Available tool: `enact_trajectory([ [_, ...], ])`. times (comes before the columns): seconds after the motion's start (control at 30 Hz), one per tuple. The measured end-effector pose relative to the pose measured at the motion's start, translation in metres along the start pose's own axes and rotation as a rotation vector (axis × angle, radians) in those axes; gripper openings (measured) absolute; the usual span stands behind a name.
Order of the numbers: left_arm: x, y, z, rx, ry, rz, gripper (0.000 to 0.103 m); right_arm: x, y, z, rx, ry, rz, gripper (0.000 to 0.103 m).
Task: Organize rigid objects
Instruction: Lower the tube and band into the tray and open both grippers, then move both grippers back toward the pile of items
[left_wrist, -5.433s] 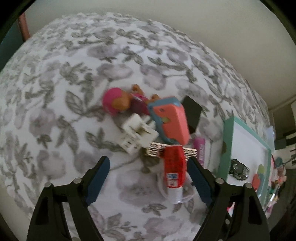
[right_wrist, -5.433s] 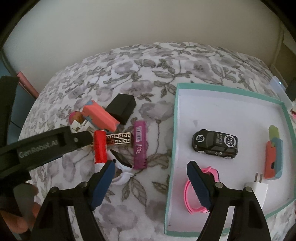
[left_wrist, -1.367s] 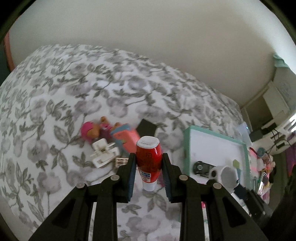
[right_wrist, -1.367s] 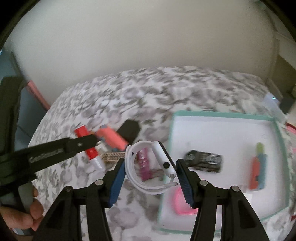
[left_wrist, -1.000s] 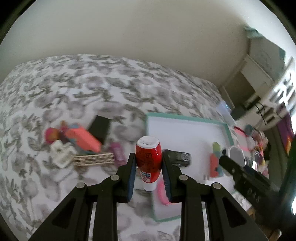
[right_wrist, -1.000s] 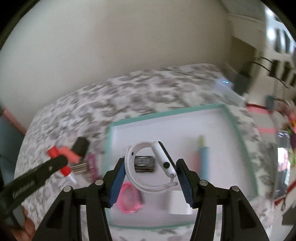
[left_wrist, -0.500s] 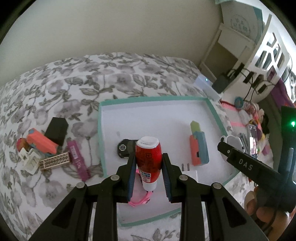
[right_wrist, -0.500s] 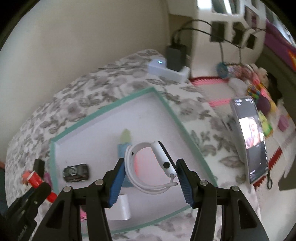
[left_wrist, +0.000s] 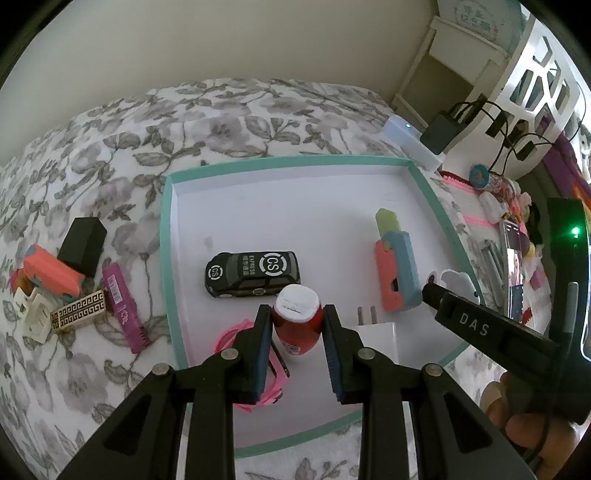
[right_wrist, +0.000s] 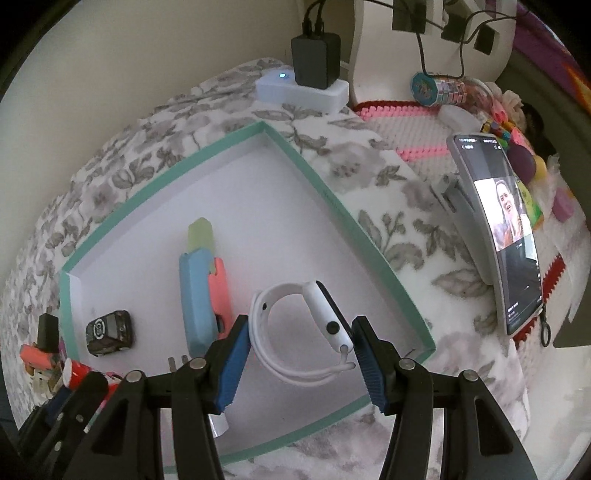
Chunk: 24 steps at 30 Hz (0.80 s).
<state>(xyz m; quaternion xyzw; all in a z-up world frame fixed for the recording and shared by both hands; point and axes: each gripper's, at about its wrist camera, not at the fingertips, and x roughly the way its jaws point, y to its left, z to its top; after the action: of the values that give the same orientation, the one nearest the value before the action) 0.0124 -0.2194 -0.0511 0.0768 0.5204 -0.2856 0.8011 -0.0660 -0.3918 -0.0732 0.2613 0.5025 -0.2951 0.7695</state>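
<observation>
1. The red bottle (left_wrist: 296, 321) with a white cap sits clamped between the blue pads of the left tool (left_wrist: 296, 343), held above the near part of the tray (left_wrist: 168, 236), a white box lid with a teal rim lying on a flowered bed cover (left_wrist: 221, 110).
2. The white watch (right_wrist: 301, 332) is gripped by the right tool (right_wrist: 301, 354); its band touches the left pad and its body the right pad, and it hangs over the tray's near right part.
3. Inside the tray, a black toy car (left_wrist: 253, 273) lies just beyond the red bottle, near the tray's middle.
4. A pink ring (left_wrist: 255, 365) lies in the tray's near left corner, partly hidden under the left tool's finger.
5. A white plug (left_wrist: 376, 330) lies just right of the bottle, with a coral and blue case (left_wrist: 397, 273) beyond it toward the tray's right side.
6. Left of the tray, on the bed cover, lie a purple bar (left_wrist: 123, 306), a gold patterned bar (left_wrist: 79, 314), a black box (left_wrist: 83, 242), a coral case (left_wrist: 51, 275) and a white adapter (left_wrist: 31, 317), crowded together and touching.
7. Right of the tray a phone (right_wrist: 498, 229) leans on a stand with its screen lit.
8. Beyond the tray's far corner a white power block (right_wrist: 303, 90) carries a black charger (right_wrist: 316, 61).
9. Both tools are closed partway, only as far as their loads allow.
</observation>
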Motion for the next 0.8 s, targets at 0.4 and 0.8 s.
enact_trajectory([
  [0.4, 0.003, 0.008, 0.001, -0.041, 0.026, -0.008, 0.044, 0.002, 0.002, 0.000, -0.005, 0.013, -0.005, 0.060],
  [0.8, -0.012, 0.033, 0.009, -0.130, -0.017, 0.026, 0.060, -0.028, 0.012, 0.008, -0.041, -0.089, -0.008, 0.064],
])
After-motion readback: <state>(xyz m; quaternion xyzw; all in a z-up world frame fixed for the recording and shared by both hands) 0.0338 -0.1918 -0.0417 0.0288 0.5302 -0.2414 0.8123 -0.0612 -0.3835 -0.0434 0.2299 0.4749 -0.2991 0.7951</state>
